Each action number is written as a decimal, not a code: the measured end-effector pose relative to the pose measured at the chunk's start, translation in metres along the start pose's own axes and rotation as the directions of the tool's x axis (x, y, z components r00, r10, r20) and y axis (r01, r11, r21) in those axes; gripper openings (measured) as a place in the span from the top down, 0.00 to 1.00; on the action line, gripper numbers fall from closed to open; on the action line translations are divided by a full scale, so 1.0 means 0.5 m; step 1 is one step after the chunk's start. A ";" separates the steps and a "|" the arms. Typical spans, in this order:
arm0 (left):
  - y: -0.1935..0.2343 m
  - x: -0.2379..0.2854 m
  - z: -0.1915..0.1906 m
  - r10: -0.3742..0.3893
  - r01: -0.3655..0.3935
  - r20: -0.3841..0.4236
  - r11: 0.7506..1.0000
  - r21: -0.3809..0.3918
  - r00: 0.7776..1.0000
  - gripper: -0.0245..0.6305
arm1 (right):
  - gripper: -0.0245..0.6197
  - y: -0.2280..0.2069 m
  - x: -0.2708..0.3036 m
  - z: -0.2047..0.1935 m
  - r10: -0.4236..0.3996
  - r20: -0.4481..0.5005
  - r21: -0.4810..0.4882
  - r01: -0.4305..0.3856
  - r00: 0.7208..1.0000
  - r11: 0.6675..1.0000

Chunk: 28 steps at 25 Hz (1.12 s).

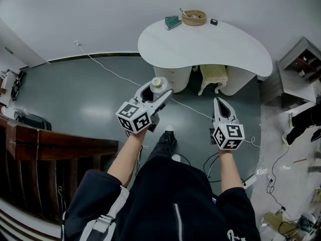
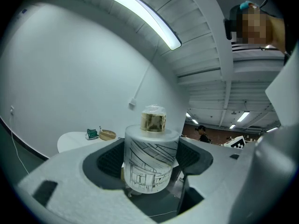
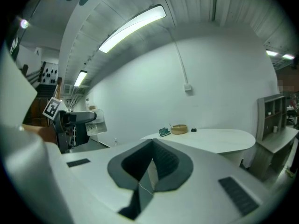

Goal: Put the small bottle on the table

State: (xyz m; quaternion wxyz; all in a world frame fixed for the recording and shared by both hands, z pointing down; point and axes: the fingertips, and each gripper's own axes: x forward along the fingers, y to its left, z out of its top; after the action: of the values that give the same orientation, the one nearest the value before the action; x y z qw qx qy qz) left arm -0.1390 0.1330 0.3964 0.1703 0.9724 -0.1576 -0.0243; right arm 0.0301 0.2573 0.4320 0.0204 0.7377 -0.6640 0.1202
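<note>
A small frosted bottle [image 2: 149, 160] with a line drawing on its side and a gold cap stands upright between the jaws of my left gripper [image 2: 150, 164], which is shut on it. From the head view the bottle [image 1: 157, 85] shows at the tip of the left gripper [image 1: 153, 97], held above the grey floor, short of the white table [image 1: 210, 46]. My right gripper [image 1: 220, 109] is shut with nothing in it; its jaws [image 3: 152, 164] meet at the tips. The right gripper view shows the left gripper and the bottle [image 3: 96, 123] at the left.
On the table's far edge lie a green object [image 1: 172, 21], a wooden bowl [image 1: 193, 17] and a small dark object [image 1: 214, 21]. A stool [image 1: 214, 77] stands under the table. A shelf unit [image 1: 301, 64] is at the right, a wooden counter [image 1: 45, 149] at the left. Cables [image 1: 193, 112] cross the floor.
</note>
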 end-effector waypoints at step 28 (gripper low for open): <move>0.434 0.362 0.121 -0.079 0.079 -0.062 0.997 -0.013 0.995 0.44 | 0.96 -0.123 0.554 0.114 -0.032 -0.033 0.036 0.033 0.999 0.999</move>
State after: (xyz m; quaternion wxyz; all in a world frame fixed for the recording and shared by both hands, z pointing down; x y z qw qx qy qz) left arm -0.0382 -0.1371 0.4142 0.1792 0.9772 -0.1135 -0.0017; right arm 0.1238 -0.0163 0.4412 0.0196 0.7466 -0.6492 0.1442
